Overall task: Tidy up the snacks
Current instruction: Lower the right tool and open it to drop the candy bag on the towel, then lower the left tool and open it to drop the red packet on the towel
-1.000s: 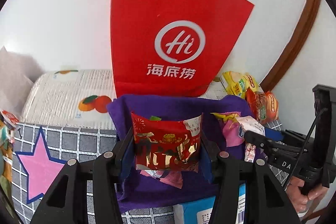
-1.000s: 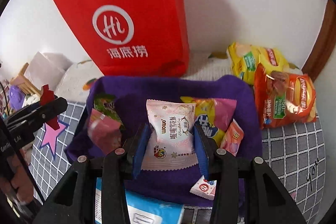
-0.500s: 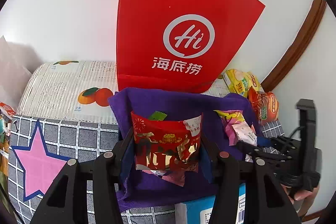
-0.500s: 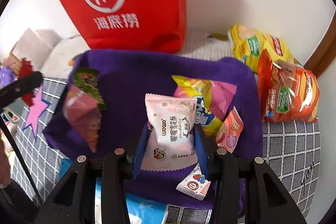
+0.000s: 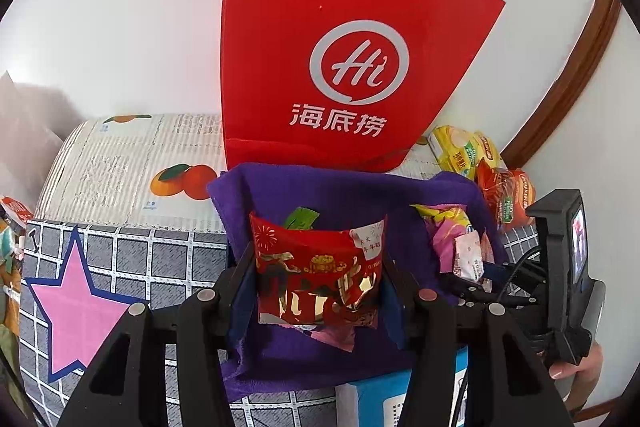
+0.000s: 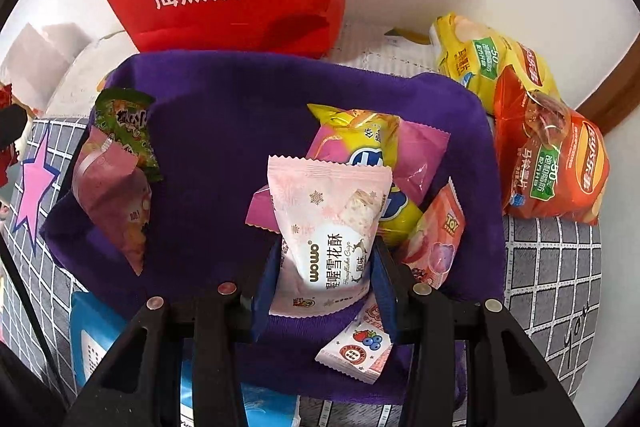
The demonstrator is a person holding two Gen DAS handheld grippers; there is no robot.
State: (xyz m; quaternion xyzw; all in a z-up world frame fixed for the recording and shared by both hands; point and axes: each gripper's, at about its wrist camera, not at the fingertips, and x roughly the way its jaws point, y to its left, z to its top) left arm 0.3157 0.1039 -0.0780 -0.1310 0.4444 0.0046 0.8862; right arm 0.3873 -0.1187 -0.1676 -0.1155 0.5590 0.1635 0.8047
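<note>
The left gripper (image 5: 318, 281) pinches a red packet (image 5: 320, 271) between its blue pads, holding it over the near left part of the purple cloth (image 5: 352, 195). The right gripper (image 6: 325, 269) pinches a pink packet (image 6: 330, 223) the same way, above the near middle of the cloth (image 6: 224, 147).

Only the left wrist view shows the fruit-print mat (image 5: 132, 167) left of the red bag (image 5: 340, 39), most of the pink star (image 5: 76, 303) on the grid tablecloth (image 5: 132, 251), and the brown door frame (image 5: 572, 79). It also catches the right gripper (image 5: 472, 273) from the side, low over the cloth's right part, with a small lit screen (image 5: 578, 247) on its body and fingertips (image 5: 576, 367) of the hand below.

The right wrist view looks more steeply down and lays out the cloth's load: a green pack (image 6: 128, 123) and a mauve pack (image 6: 112, 195) at the left edge, a yellow-and-pink bag (image 6: 360, 143) behind the pink packet, a peach pack (image 6: 438, 239) to its right, and a small berry sachet (image 6: 356, 345) near the front edge. Off the cloth to the right lie a yellow chip bag (image 6: 480, 59) and an orange chip bag (image 6: 552, 163), overlapping. A blue box (image 6: 92, 339) sits under the cloth's near left corner.
</note>
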